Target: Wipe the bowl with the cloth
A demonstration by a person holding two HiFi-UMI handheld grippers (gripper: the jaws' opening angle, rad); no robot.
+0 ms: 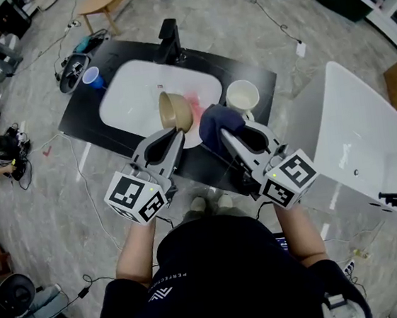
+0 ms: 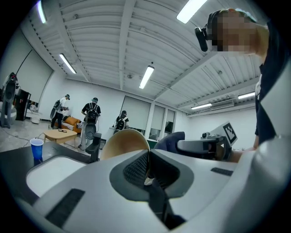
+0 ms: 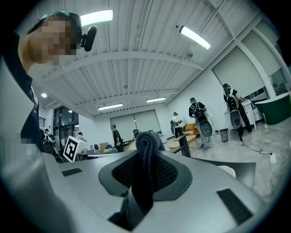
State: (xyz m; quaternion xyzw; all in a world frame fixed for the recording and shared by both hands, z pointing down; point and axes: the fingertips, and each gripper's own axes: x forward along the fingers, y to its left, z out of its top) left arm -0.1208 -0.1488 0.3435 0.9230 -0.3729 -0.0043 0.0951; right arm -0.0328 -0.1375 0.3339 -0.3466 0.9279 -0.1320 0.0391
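Though nearly closed, grips the tan bowl (image 1: 175, 111) by its rim with the left tongs (image 1: 176, 131), tipped on edge above the white sink (image 1: 124, 102). Clamps the dark blue cloth (image 1: 217, 120) in the right tongs (image 1: 224, 133), just beside the bowl. Farther off, on the black worktop (image 1: 264, 81): white cup (image 1: 243, 97) right of the sink, blue cup (image 1: 91, 77) left.
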